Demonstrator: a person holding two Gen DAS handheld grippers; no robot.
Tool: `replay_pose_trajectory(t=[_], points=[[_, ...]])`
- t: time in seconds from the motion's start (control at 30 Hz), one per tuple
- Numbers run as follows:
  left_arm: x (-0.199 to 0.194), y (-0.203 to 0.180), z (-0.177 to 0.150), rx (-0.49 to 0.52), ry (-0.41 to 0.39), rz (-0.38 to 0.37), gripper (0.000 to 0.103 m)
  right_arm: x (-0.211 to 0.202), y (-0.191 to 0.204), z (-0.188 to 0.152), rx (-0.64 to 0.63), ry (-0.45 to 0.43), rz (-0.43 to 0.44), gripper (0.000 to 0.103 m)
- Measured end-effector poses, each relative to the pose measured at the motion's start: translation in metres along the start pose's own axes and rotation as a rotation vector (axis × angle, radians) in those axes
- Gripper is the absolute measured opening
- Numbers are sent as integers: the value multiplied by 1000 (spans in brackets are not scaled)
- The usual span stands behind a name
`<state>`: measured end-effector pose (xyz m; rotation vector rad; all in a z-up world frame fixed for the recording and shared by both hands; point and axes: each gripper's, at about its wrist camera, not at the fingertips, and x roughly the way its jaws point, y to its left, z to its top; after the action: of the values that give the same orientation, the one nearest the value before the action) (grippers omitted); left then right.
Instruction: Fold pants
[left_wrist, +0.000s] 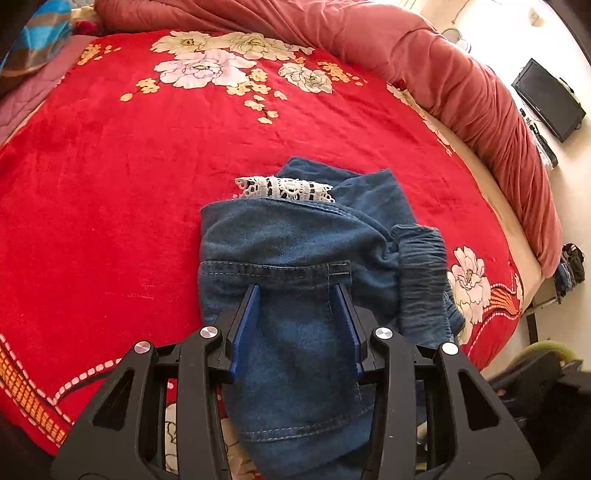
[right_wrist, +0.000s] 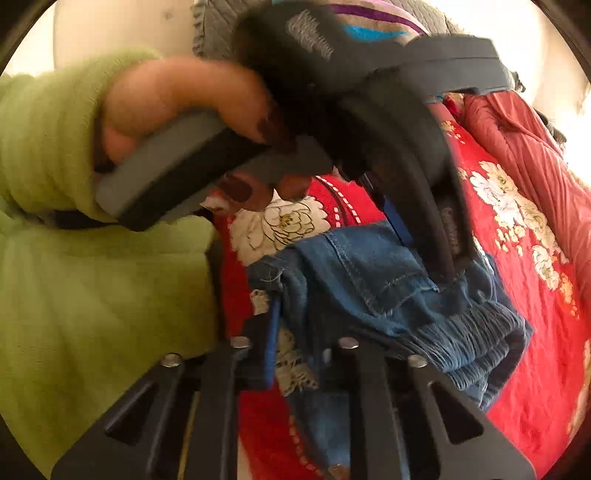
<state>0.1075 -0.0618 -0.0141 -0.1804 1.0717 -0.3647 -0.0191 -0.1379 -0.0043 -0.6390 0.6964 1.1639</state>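
With both grippers, the left gripper (left_wrist: 297, 295) part-closed and the right gripper (right_wrist: 306, 325) clamped, gripping the pants (left_wrist: 295, 251), I judge folding nearly complete; next comes release.

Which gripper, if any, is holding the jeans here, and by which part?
The left gripper has a thick fold of the jeans between its fingers, just below the pocket seam. The right gripper is at their near edge; its grip cannot be seen.
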Motion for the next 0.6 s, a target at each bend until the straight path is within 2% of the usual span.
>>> replay_pose_trajectory(t=[0.03,0.13,0.2,0.33,0.47,0.57,0.6], points=[[0,1,0,0,-2,-2,32,-9,4,-2,-9,-16,24,7],[2,1,0,-3,-9,-7,32,-2,17,-12,-74,49,-45,7],[2,1,-1,-4,-17,-8,32,18,11,-23,-19,87,-38,7],[-2,2,-4,0,-39,-15,32,20,9,-28,42,63,-11,10],[-19,3,-10,7,-90,-15,33,-6,5,-27,89,20,24,27],[-38,5,-20,29,-154,51,32,-40,-8,-26,155,-70,4,47],[-46,6,-25,32,-173,67,32,-51,-14,-25,181,-103,-7,48]])
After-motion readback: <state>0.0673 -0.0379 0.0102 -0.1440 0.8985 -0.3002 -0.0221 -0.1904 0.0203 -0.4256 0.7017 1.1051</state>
